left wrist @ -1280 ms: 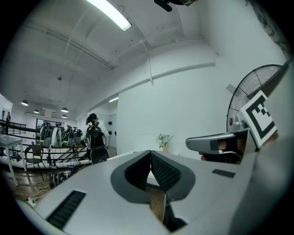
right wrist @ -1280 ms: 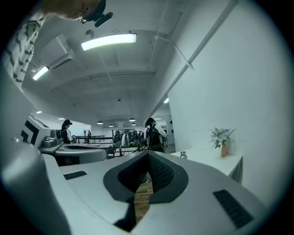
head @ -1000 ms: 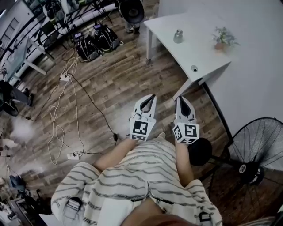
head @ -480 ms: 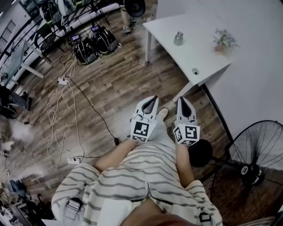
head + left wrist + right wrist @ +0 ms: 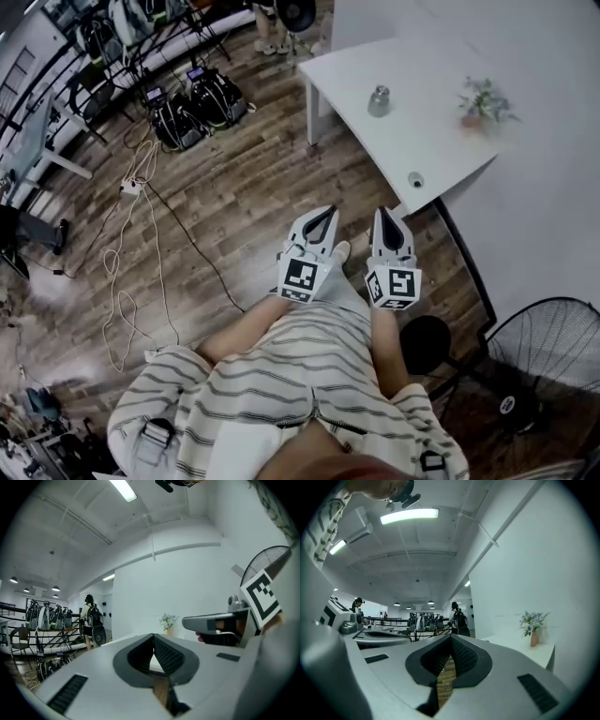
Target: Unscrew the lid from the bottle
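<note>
Lower in my head view than a second before, the bottle (image 5: pixel 379 101) stood upright on the white table (image 5: pixel 427 131), near the tabletop's left edge as that view showed it. It was small and grey, and too far off for me to tell how its lid sat. The whole table had drawn nearer to me, and the fan (image 5: pixel 548 352) had slid toward the bottom right corner of the view.

A potted plant (image 5: pixel 486 101) stood on the same tabletop, well apart from the bottle and toward the wall side. A small round thing (image 5: pixel 415 179) lay by the near corner of the tabletop; I could not tell what it was.

My left gripper (image 5: pixel 324 212) and my right gripper (image 5: pixel 382 214) were held side by side in front of my striped shirt (image 5: pixel 300 375), over the wooden floor (image 5: pixel 244 178). Both pointed toward the table and were well short of it. In the left gripper view the ribbed pads met at their tips with nothing between them, and the right gripper view showed the same: both tools were closed and empty.

Farther out, cables (image 5: pixel 122 281) trailed across the floor on the left, and dark bags (image 5: pixel 197 103) sat near the top of the head view. Beyond the table a person with a backpack (image 5: pixel 91 616) stood by a rack.
</note>
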